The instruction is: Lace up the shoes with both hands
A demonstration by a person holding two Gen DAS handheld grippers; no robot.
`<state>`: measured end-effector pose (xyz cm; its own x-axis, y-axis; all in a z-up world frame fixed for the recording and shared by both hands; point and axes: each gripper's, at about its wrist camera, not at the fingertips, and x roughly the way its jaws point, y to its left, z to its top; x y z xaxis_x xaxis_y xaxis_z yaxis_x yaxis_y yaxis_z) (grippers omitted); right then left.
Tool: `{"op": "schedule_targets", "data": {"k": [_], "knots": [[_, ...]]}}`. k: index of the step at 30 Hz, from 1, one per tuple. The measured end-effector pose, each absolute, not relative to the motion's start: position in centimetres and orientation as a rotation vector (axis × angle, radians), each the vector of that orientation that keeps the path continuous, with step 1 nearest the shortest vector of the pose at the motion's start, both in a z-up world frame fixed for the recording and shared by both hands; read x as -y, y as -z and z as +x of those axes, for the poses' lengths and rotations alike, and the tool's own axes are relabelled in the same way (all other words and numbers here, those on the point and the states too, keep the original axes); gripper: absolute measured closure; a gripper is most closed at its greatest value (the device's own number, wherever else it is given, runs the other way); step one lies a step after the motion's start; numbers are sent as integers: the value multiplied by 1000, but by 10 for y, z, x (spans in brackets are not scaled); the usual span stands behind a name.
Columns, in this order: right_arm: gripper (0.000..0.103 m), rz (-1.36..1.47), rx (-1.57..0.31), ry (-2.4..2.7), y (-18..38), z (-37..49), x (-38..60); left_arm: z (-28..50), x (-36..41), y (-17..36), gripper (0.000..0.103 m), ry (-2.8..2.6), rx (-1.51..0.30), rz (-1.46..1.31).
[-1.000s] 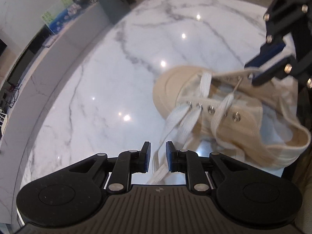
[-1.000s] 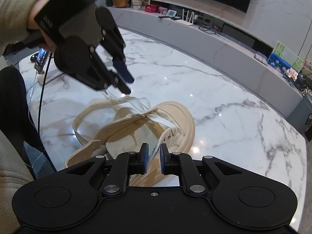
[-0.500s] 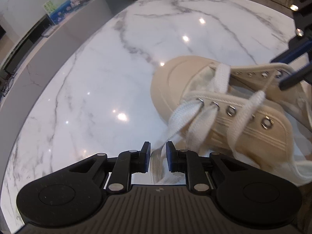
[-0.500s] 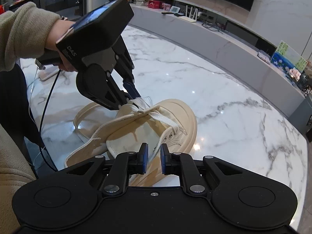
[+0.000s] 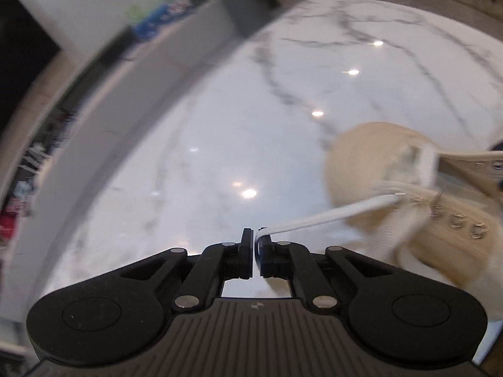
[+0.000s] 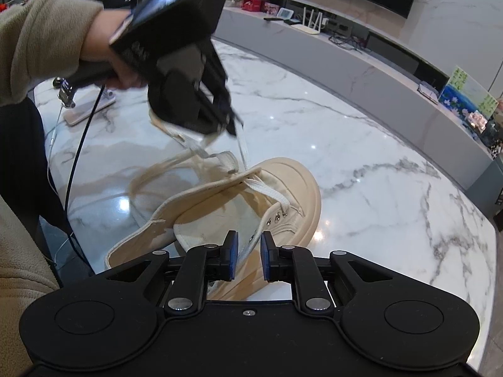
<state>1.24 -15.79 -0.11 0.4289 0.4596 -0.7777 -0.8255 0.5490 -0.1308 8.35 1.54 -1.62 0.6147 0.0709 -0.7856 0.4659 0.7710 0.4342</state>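
Note:
A beige canvas high-top shoe (image 6: 283,188) lies on its side on the white marble table (image 6: 377,163); it also shows blurred at the right of the left wrist view (image 5: 393,163). My left gripper (image 5: 255,238) is shut on a flat white lace (image 5: 314,220) that runs taut back to the eyelets. From the right wrist view, the left gripper (image 6: 234,128) hangs above the shoe, the lace (image 6: 242,147) dropping from it. My right gripper (image 6: 248,251) sits low beside the shoe; its jaws are opening, with a second lace strand (image 6: 251,242) loose between the pads.
A hand in a beige sleeve (image 6: 41,40) holds the left gripper. A phone (image 6: 88,111) and a black cable (image 6: 78,157) lie at the table's left. A curved grey counter (image 6: 345,69) with small items runs beyond the far edge.
The left gripper has shut on the lace and drawn away from the shoe, pulling the lace taut; its view is now blurred. The right gripper's jaws stand slightly wider.

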Motion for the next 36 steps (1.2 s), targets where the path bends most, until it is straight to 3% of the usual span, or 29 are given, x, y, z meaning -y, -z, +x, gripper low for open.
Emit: {"op": "schedule_targets", "data": {"k": [14, 24, 36], "knots": [[88, -576, -749, -850, 0, 3, 157, 81, -54, -56, 98, -42, -734, 680], [88, -588, -717, -840, -9, -4, 156, 32, 6, -105, 98, 204, -668, 717], [88, -526, -647, -913, -30, -17, 150, -2, 50, -119, 99, 366, -654, 698]]}}
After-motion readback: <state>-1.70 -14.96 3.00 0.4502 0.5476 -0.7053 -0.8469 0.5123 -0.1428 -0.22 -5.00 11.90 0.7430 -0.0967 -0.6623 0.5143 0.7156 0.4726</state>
